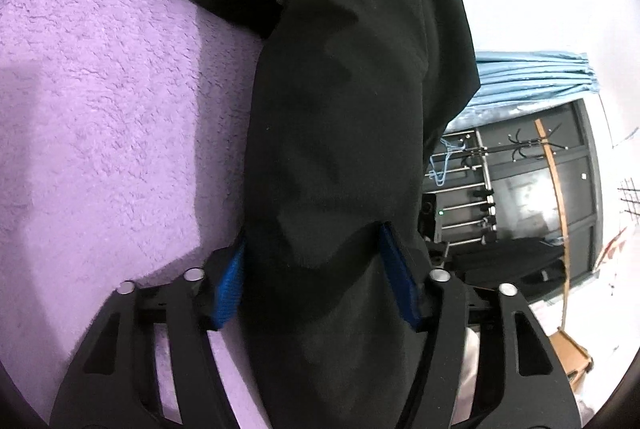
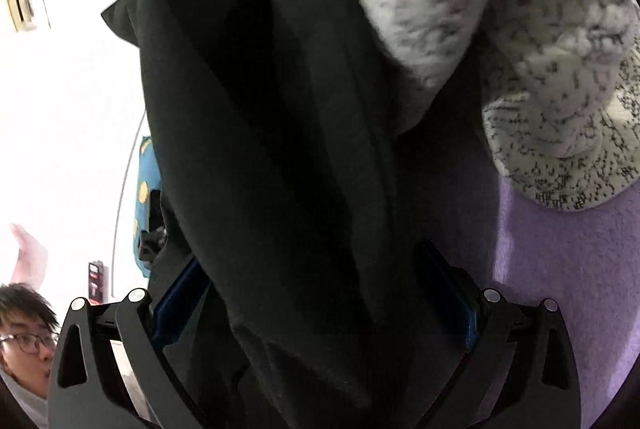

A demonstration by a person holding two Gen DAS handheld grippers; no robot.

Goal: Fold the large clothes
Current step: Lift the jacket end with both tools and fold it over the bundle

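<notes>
Black garment [image 1: 344, 149] is clamped in both grippers' jaws, left gripper [image 1: 312, 269] and right gripper [image 2: 316, 293]; it should be lowered evenly onto the purple blanket [image 1: 112, 101].

Legible text, labels, brands, numbers, signs: none in either view.

Left wrist view: nothing lettered can be made out.

Right wrist view: one possible carrier, a small dark rectangular object with a red band [image 2: 97, 279] standing low against the white wall; its markings are too small and blurred to read. The speckled grey-and-cream fleece fabric [image 2: 560, 101] bears an irregular dark fleck pattern only, not lettering.
</notes>
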